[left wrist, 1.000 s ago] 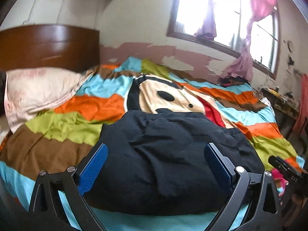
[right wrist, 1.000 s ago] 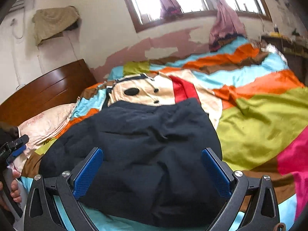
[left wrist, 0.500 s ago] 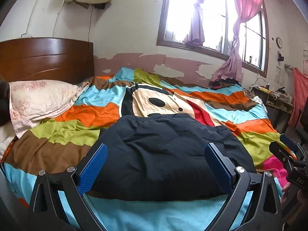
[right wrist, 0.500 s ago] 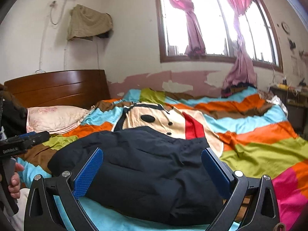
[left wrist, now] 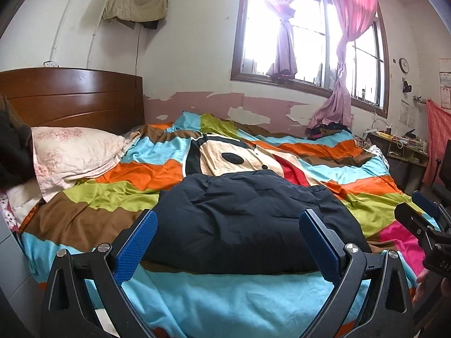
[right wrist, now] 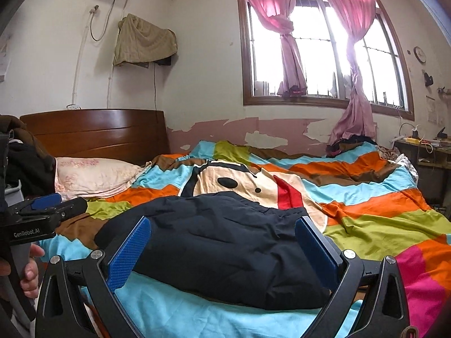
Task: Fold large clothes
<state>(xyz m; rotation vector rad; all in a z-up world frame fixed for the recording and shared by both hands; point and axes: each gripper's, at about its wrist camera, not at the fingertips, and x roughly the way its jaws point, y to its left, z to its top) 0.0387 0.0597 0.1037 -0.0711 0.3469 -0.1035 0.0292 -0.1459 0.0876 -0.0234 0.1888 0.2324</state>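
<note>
Both grippers have pulled back and levelled out over the last second, and the view rises from the bedding to the whole room. The left gripper point(left wrist: 228, 239) has its fingers spread wide, holding nothing; same for the right gripper point(right wrist: 222, 248), fingers apart and empty. The dark garment point(left wrist: 248, 219) lies released in a compact folded bundle near the front edge of the bed point(left wrist: 225, 304), on the striped cover. That looks like a finished fold, hands clear.
</note>
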